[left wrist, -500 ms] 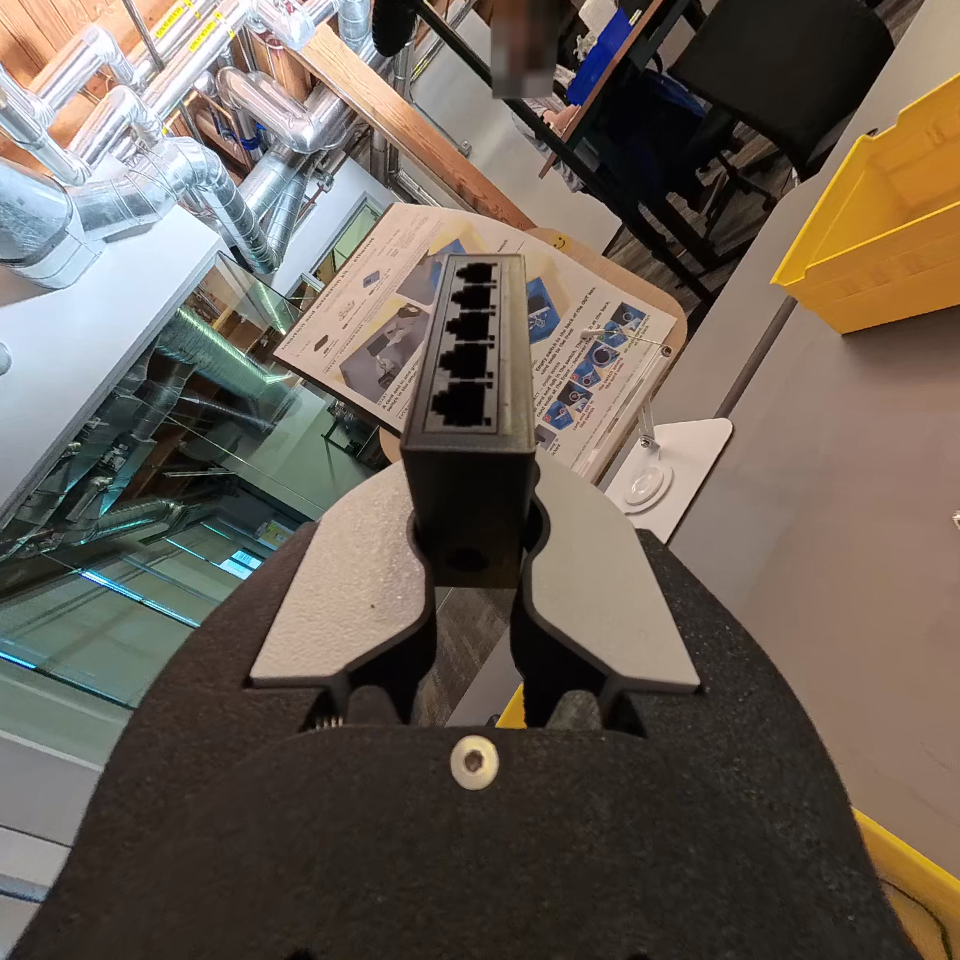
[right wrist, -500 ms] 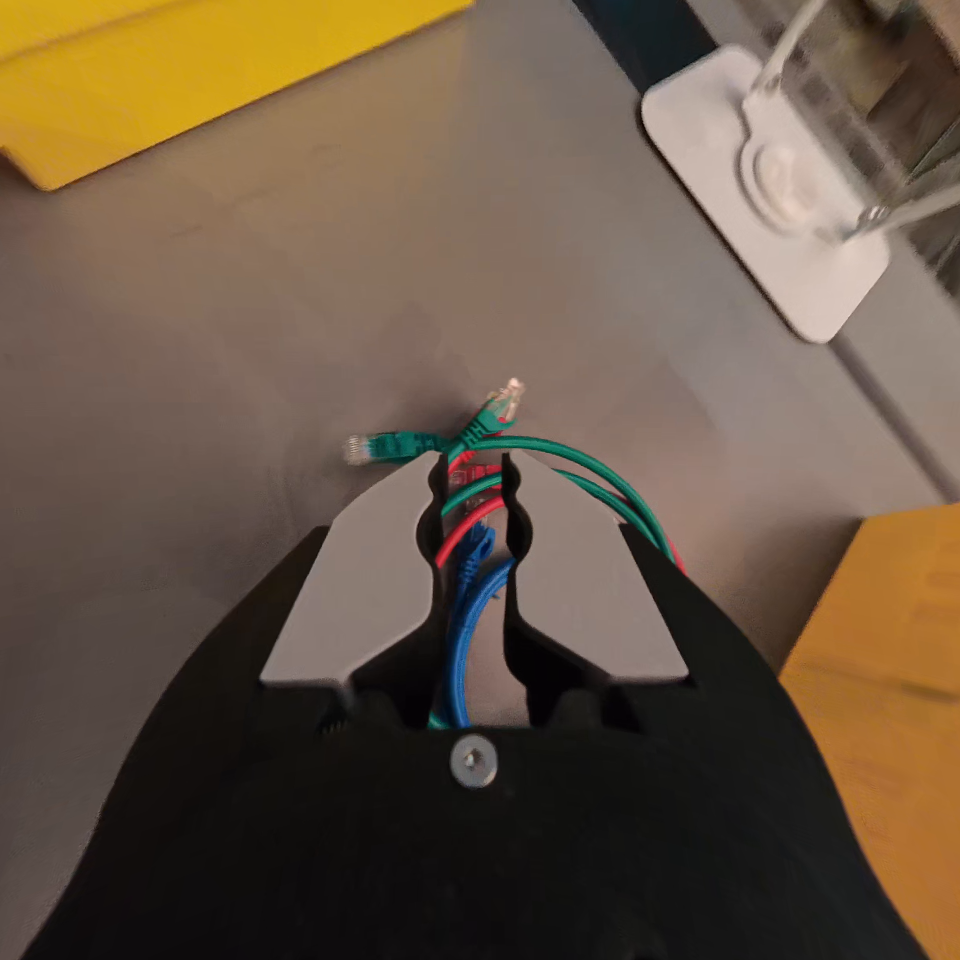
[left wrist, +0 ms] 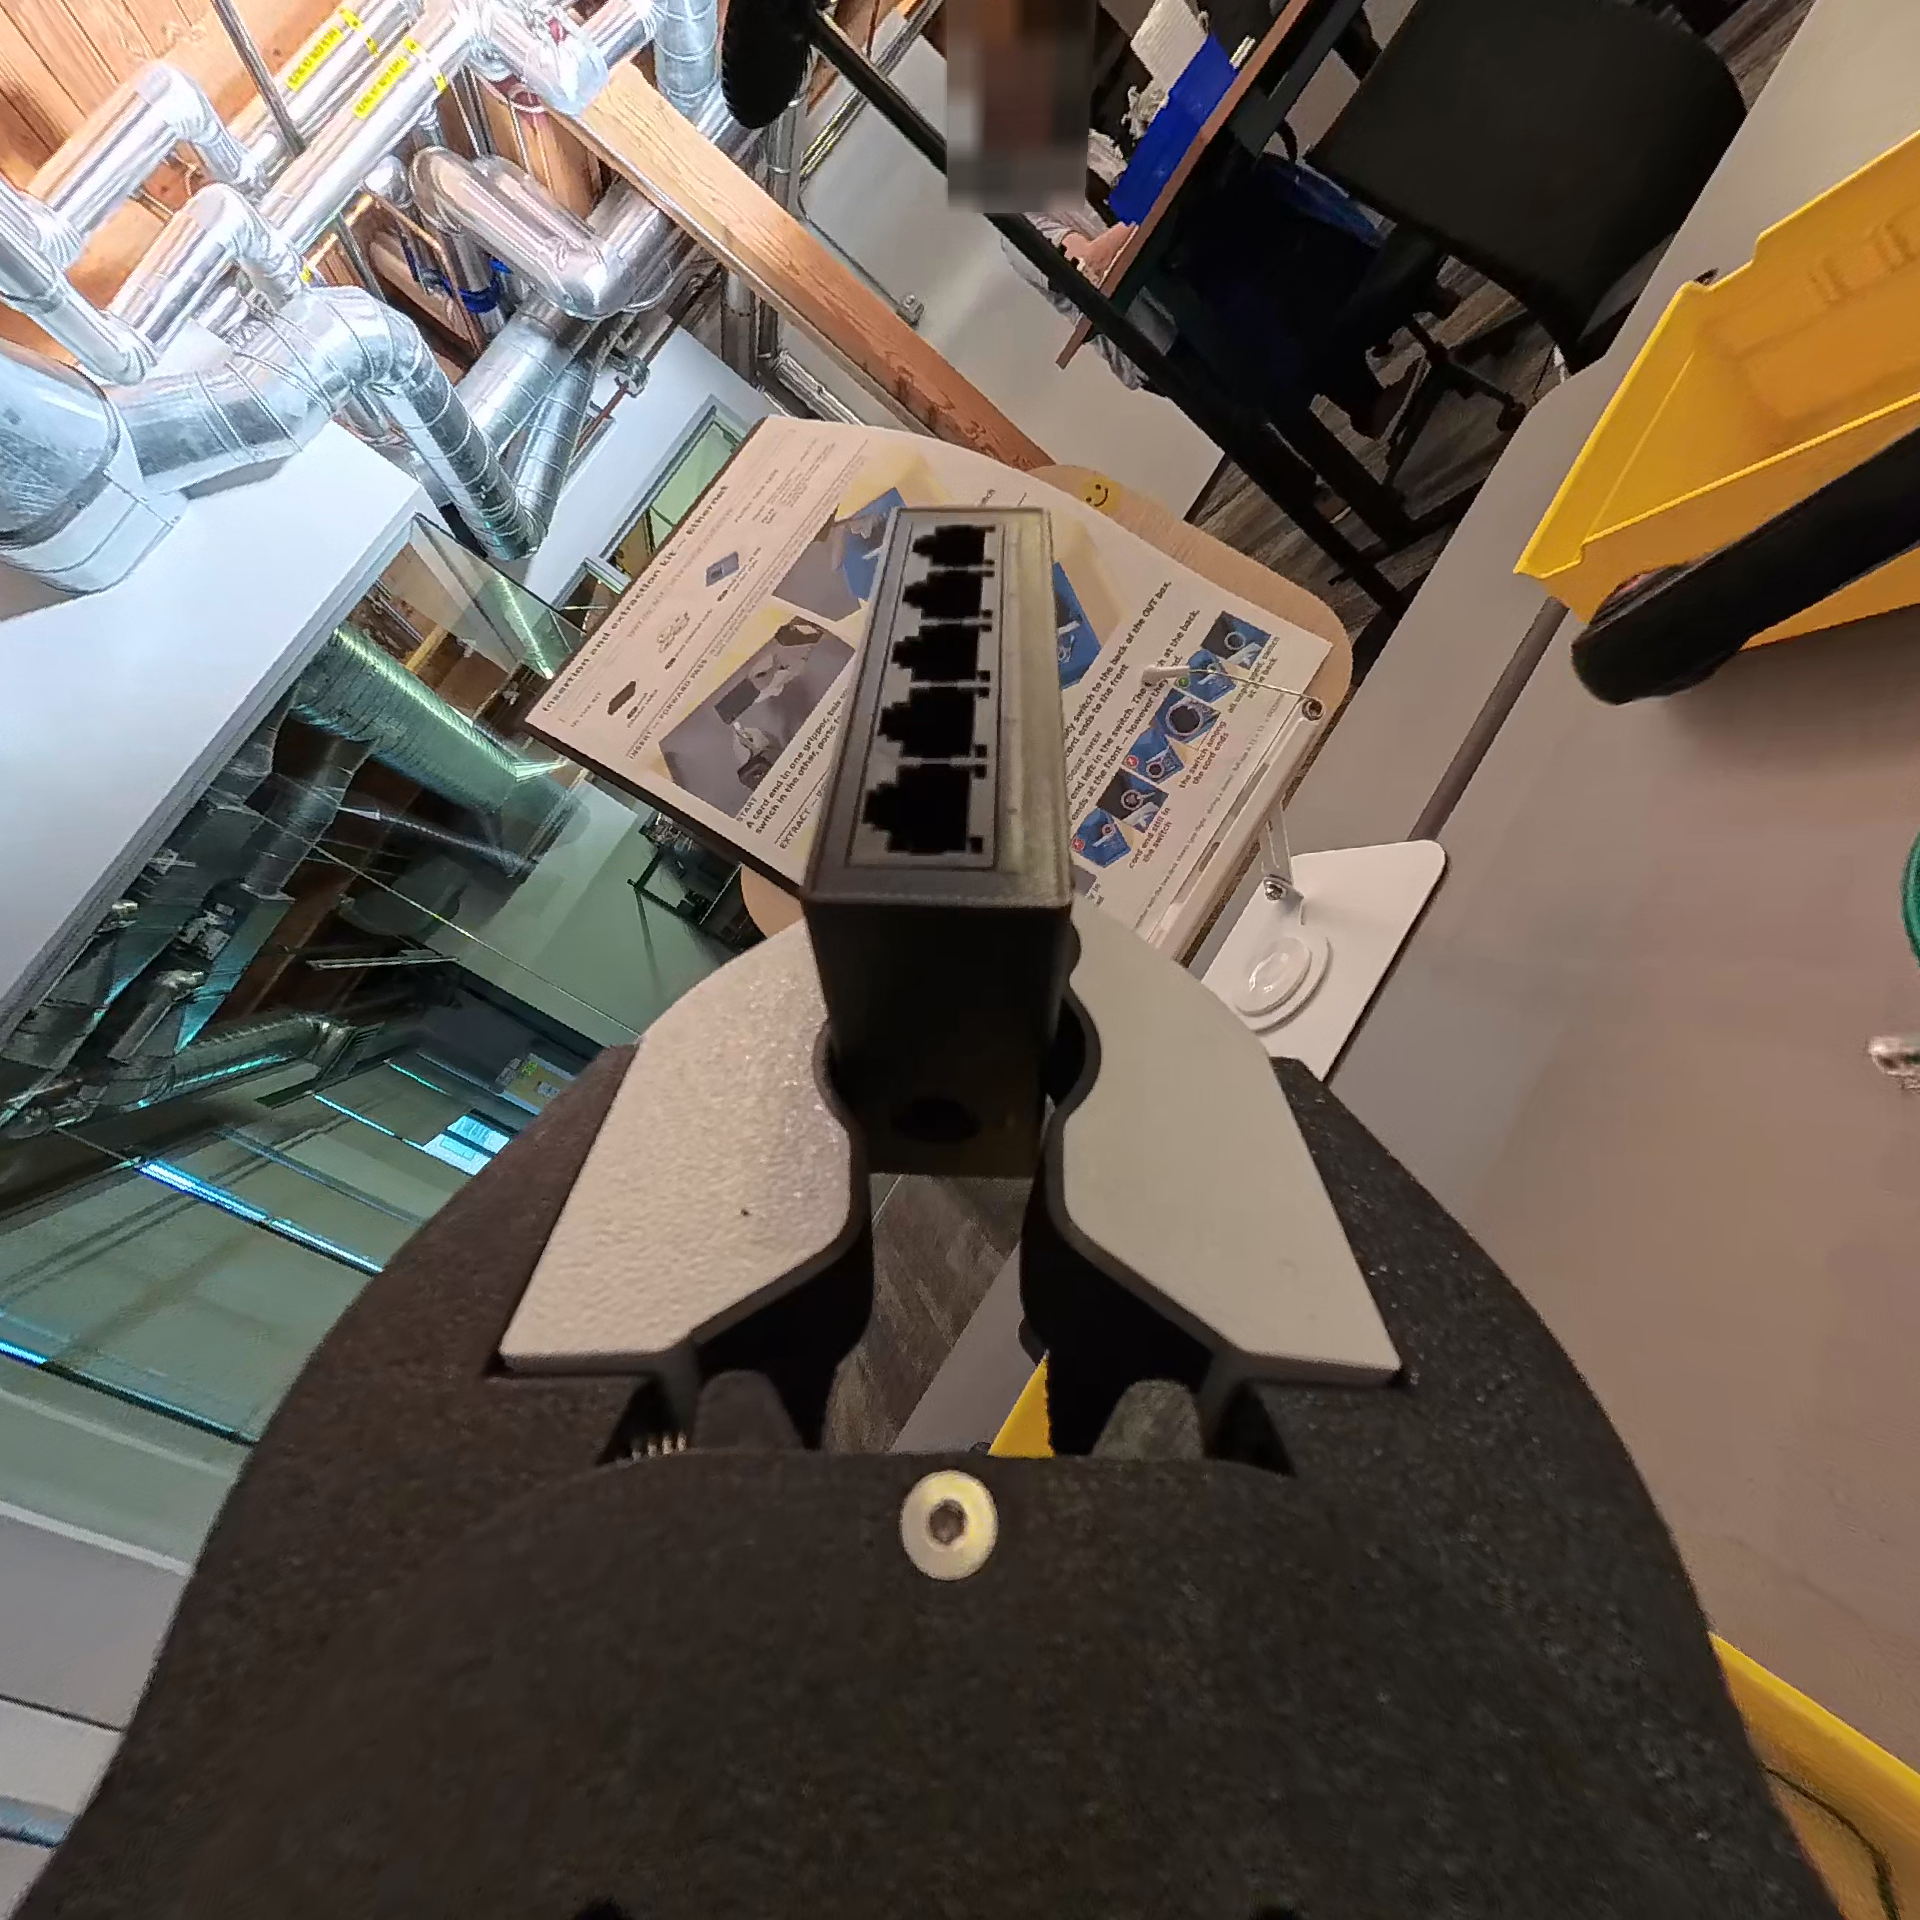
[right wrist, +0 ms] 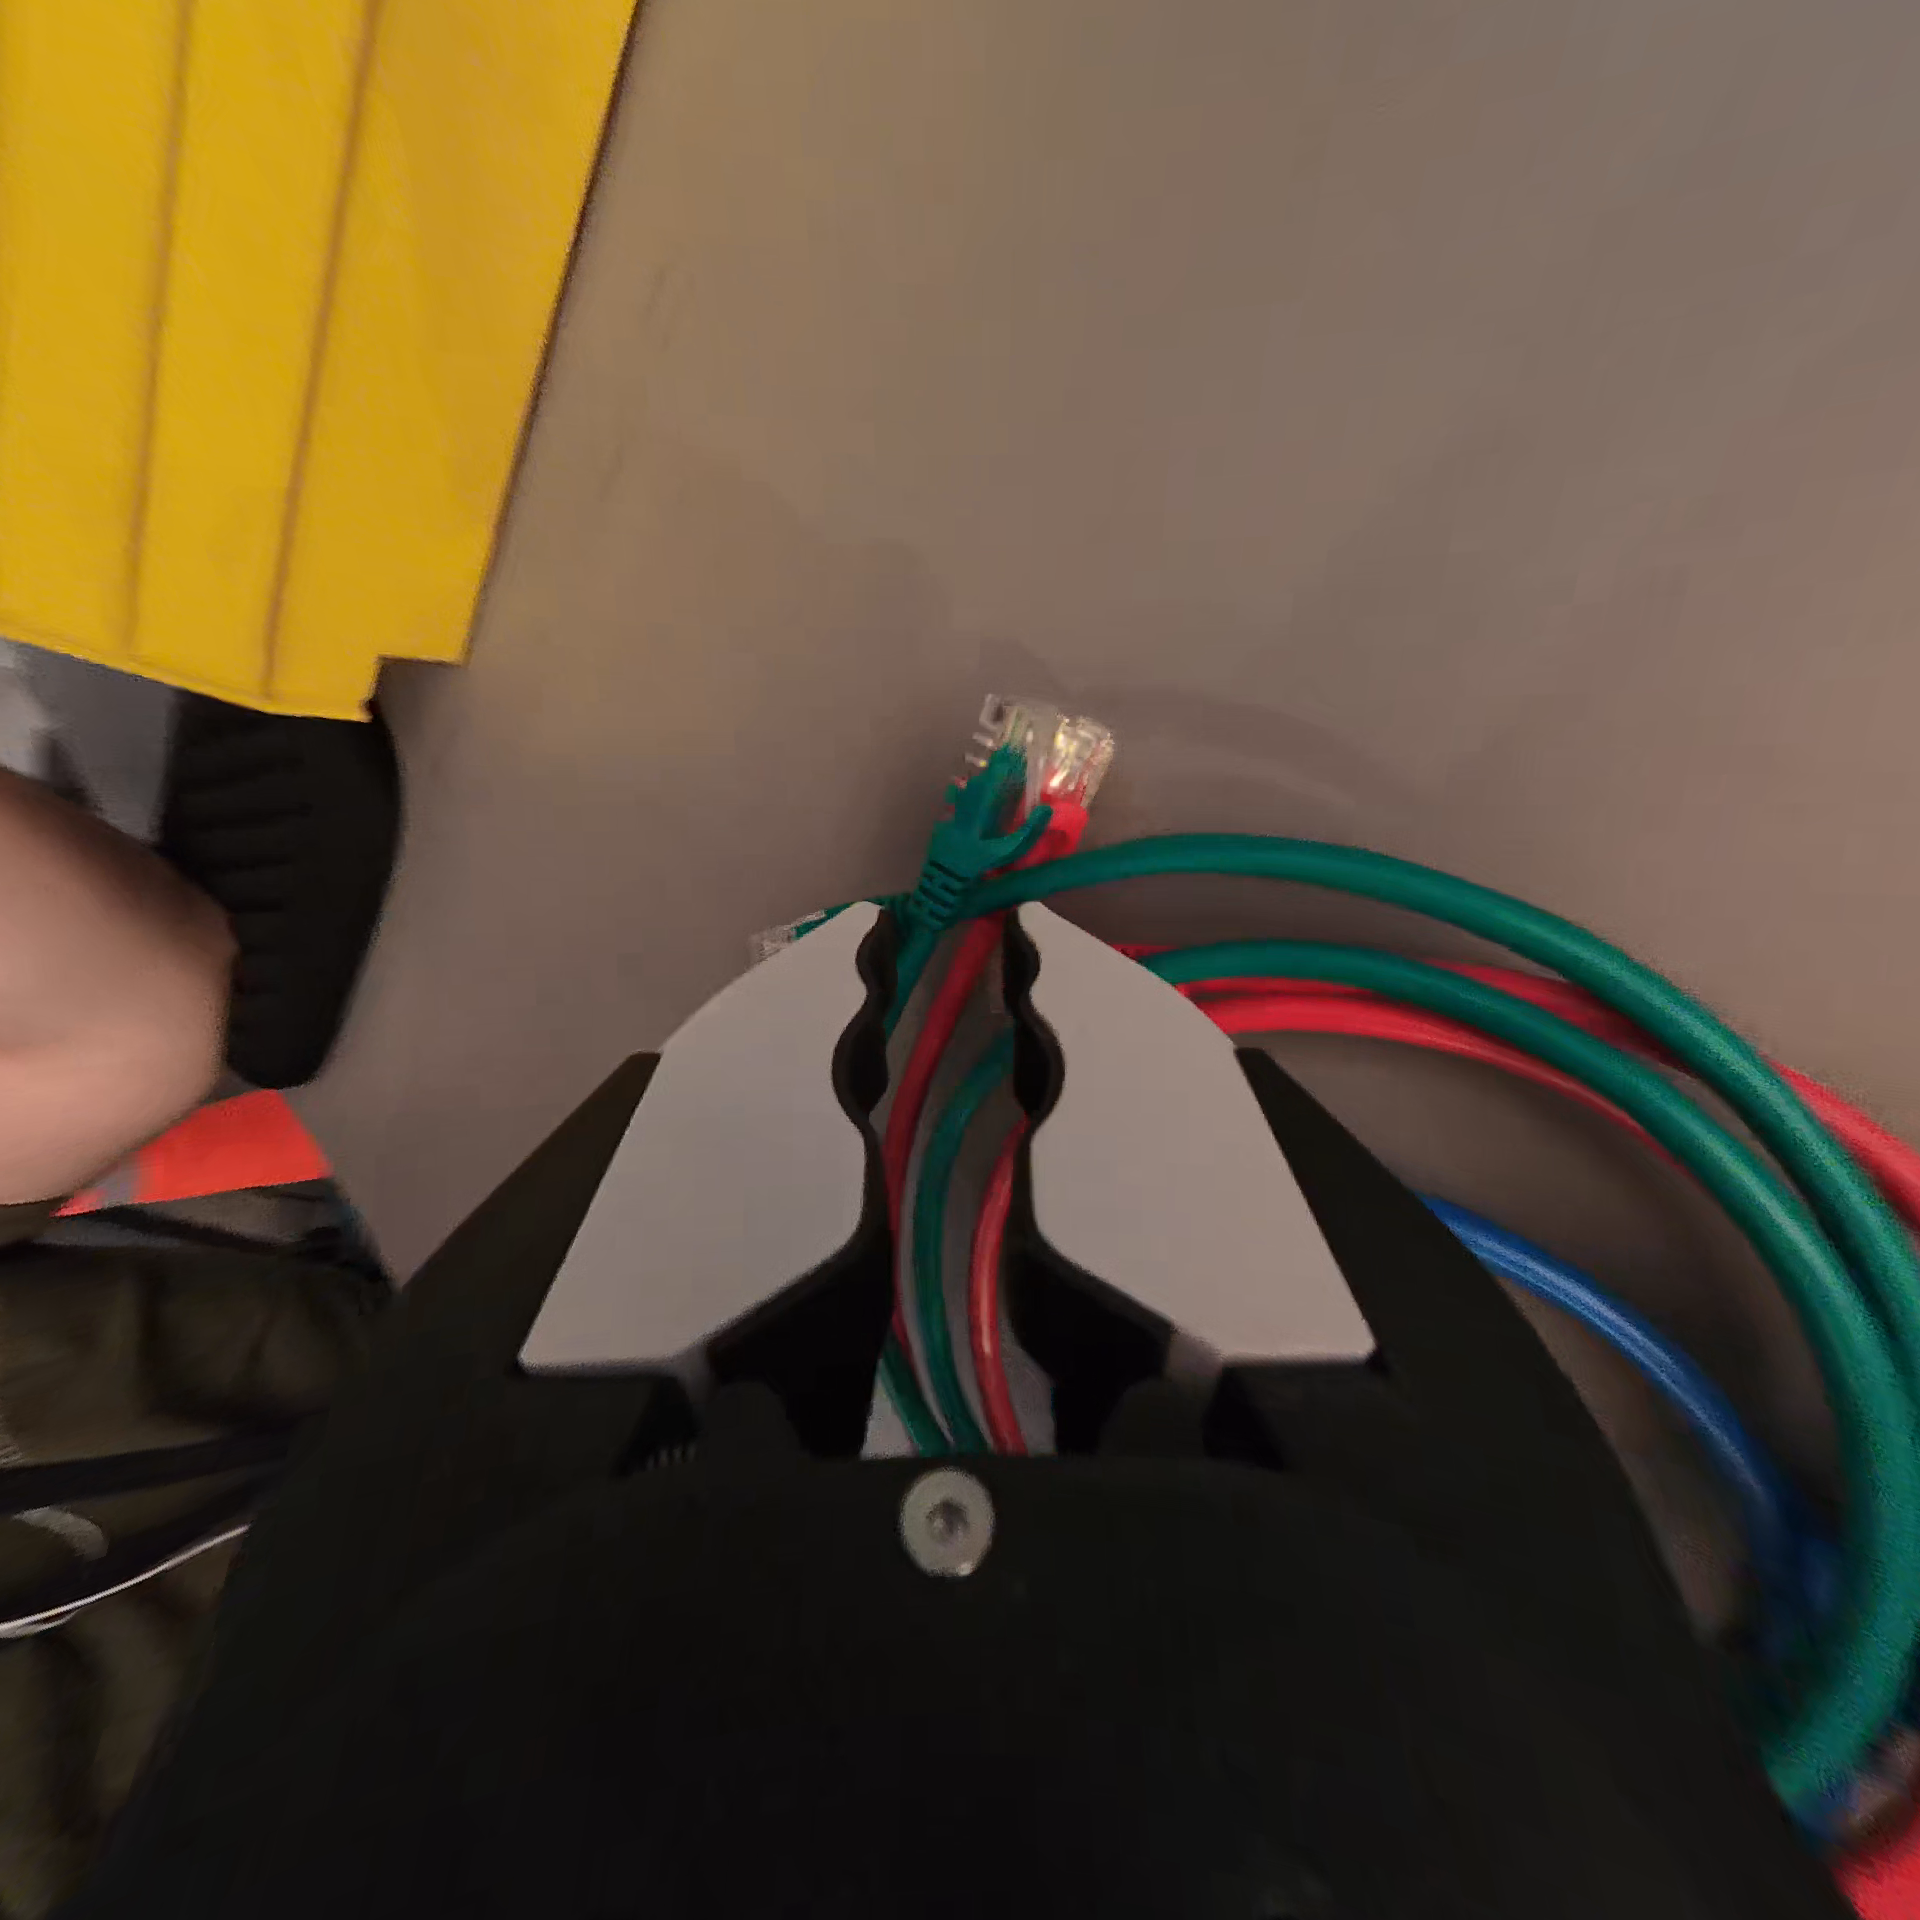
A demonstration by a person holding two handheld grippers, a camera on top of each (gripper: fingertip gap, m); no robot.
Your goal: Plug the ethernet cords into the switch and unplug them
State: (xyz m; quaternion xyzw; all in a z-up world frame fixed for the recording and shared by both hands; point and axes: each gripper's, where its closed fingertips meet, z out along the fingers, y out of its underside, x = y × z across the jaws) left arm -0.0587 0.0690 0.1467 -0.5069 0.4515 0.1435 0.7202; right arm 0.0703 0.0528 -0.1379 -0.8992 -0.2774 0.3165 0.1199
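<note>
My left gripper is shut on one end of a black ethernet switch and holds it up in the air. Its row of empty ports faces the camera. In the right wrist view my right gripper is closed narrowly on a bundle of ethernet cords just above the grey table. A green cord and a red cord run between the fingers. A green plug and a red plug stick out past the tips. A blue cord loops at the right.
A yellow bin stands at the left; it also shows in the left wrist view. A person's hand holds a black handle beside it. An instruction sheet stands on a white-based stand. The tips of one gripper are about 30 cm away from the tips of the other.
The right view has swung round: the yellow bin is now at the left, the white stand base is gone, and the cord loops trail right. The left gripper still holds the switch.
</note>
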